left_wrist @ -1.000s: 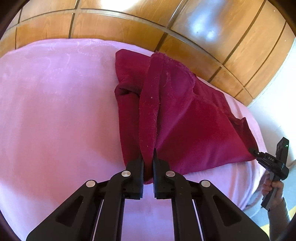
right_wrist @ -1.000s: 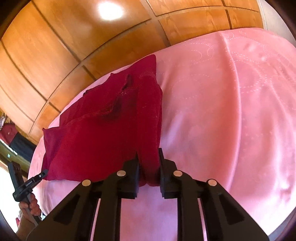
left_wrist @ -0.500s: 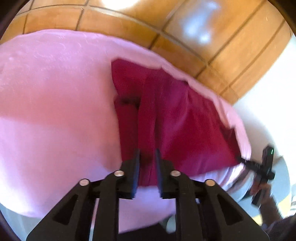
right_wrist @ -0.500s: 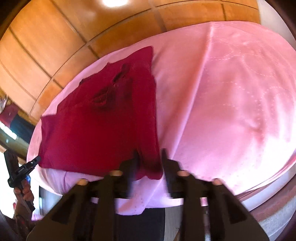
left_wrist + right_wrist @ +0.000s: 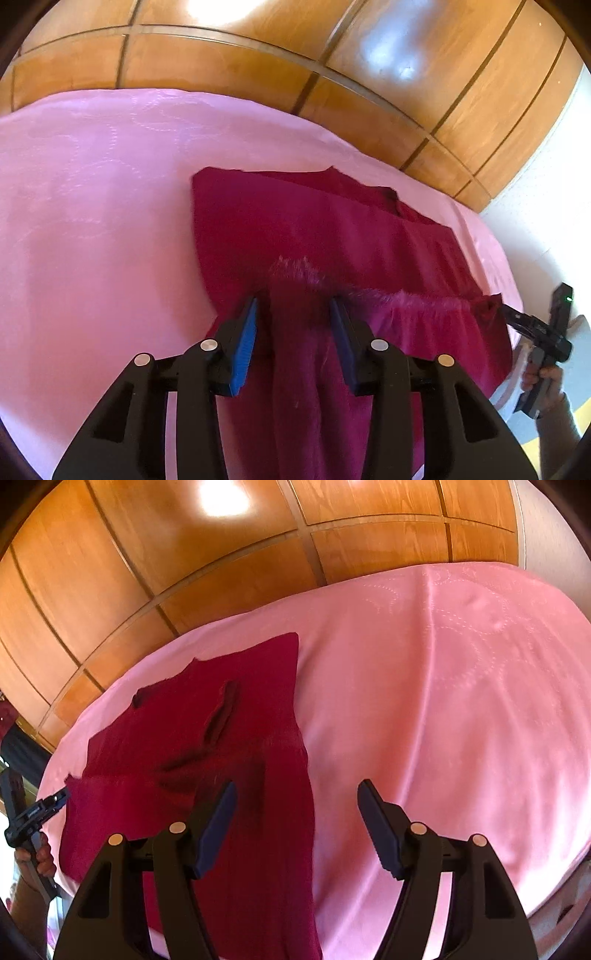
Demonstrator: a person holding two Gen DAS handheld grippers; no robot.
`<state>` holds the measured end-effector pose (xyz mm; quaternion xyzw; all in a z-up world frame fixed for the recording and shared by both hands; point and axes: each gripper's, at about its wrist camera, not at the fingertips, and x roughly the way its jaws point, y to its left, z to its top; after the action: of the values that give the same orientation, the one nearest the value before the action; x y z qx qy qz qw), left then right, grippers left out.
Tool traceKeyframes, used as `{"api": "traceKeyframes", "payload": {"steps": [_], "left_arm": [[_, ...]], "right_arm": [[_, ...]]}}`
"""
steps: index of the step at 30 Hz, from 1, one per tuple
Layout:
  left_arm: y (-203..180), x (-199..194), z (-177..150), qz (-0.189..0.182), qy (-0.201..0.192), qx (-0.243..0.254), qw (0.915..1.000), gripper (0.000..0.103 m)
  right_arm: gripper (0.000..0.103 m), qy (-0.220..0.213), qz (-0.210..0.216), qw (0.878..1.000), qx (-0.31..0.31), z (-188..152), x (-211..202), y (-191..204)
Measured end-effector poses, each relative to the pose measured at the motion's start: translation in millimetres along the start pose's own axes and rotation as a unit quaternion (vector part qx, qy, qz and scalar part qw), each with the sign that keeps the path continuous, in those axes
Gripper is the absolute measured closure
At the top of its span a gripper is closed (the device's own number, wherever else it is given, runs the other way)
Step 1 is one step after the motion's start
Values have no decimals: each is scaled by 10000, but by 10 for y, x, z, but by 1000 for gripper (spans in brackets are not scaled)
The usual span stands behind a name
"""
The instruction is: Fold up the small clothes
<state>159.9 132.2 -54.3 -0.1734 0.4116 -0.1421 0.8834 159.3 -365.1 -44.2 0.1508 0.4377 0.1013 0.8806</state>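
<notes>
A dark red garment [image 5: 332, 229] lies spread on a pink bed sheet [image 5: 92, 221]. My left gripper [image 5: 293, 310] hangs over its near edge with its jaws opening. A raised ridge of the cloth runs between the blue pads [image 5: 243, 343], and there is a gap beside it. In the right wrist view the garment [image 5: 192, 738] fills the left half. My right gripper [image 5: 297, 794] stands wide over the garment's right edge, its jaws closing slightly and gripping nothing. Each gripper also shows in the other's view, the right gripper [image 5: 517, 321] at the garment's far corner and the left gripper [image 5: 55, 801] likewise.
Glossy wooden panels [image 5: 258, 55] rise right behind the bed. A white wall [image 5: 546, 184] stands off the bed's right end. The pink sheet [image 5: 443, 701] stretches bare to the right of the garment. A person's hand [image 5: 543, 376] holds the right gripper's handle.
Both grippers were shut on the garment's near edge, which stood in lifted folds. Both jaws have since parted, and the cloth has dropped flatter onto the sheet.
</notes>
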Motion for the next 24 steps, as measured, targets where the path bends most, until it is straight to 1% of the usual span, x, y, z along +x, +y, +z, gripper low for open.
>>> {"api": "traceKeyframes", "payload": {"steps": [1,2,3,5,6,8,11,13,15,18,21,22,24], "left_arm": [[-14,6,4,18,-16,38,10000,76],[-29,9,14,58,-39,100,9999,89],[-50,-11,17,121,-90,182,9997,94],[-74,-57,18,150,-198,238,9994,96],[-82,-126,0,151,-290,261,9991,96],[-95,-244,-30,129,-398,257,9988,96],[-128,-485,-92,5,-609,284,9977,96],[-184,-622,-98,-14,-772,335,9965,96],[-211,-676,-61,-12,-877,317,9956,96],[-232,-722,88,60,-1062,342,9937,96],[-251,-689,297,209,-1198,397,9918,96],[-250,-655,389,306,-1237,443,9909,96],[-209,-581,552,421,-1249,442,9903,96]], "right_arm": [[47,22,-16,10000,-40,22,57,24],[55,49,-32,9999,-95,36,88,47],[75,81,-63,9998,-159,39,111,63],[91,92,-246,9990,-368,5,116,111],[94,72,-285,9987,-422,-20,88,118],[95,-10,-284,9986,-435,-61,-11,130],[95,-259,-99,9988,-406,-62,-249,204],[96,-432,56,9982,-420,-7,-387,275],[96,-589,183,9973,-401,106,-452,357],[96,-750,275,9961,-369,307,-443,434],[96,-885,330,9951,-291,605,-332,476],[96,-906,366,9950,-226,751,-249,484],[96,-931,357,9948,-204,928,-129,496]]}}
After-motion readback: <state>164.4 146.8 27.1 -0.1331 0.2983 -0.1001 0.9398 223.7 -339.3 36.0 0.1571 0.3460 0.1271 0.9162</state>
